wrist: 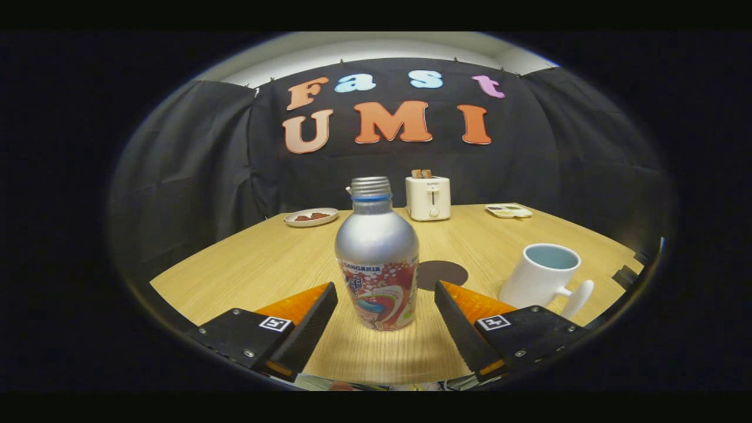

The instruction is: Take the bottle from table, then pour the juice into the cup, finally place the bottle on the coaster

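Note:
A silver bottle (pixel 377 252) with a threaded neck and a colourful label stands upright on the wooden table (pixel 258 264). My gripper (pixel 386 291) is open, and the bottle's lower part sits between the two fingers without either touching it. A white cup (pixel 543 276) with a pale blue inside stands to the right, just beyond the right finger, handle toward me. A dark round coaster (pixel 442 273) lies flat on the table behind the bottle, partly hidden by it.
At the back of the table stand a white toaster (pixel 428 197) with toast in its slots, a plate (pixel 311 217) with food at the left and a small tray (pixel 509 210) at the right. Black cloth walls close in the table.

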`<action>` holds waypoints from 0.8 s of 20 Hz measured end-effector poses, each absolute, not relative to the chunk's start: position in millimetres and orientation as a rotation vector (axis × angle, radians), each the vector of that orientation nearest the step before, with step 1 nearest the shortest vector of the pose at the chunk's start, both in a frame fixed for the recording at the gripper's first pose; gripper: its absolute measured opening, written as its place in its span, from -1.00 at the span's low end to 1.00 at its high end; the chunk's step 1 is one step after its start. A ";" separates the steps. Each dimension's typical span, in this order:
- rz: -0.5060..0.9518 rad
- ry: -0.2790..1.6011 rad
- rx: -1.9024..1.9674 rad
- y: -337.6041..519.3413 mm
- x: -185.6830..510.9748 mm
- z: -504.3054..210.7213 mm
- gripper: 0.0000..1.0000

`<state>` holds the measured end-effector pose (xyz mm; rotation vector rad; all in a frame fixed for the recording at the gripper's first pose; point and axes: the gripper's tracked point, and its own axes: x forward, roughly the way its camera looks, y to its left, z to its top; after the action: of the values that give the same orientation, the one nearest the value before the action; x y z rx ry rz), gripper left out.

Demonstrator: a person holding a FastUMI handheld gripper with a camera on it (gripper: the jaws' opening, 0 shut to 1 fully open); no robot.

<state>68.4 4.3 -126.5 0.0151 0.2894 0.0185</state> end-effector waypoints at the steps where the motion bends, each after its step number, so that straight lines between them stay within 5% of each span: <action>1: 0.034 0.293 0.013 9.3 72.8 -129.3 0.98; 11: -0.005 0.354 -0.070 3.6 104.0 -155.1 0.96; 16: 0.003 0.378 -0.027 6.9 99.2 -157.1 0.55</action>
<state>99.2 6.9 -157.1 -0.0269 0.3778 0.0029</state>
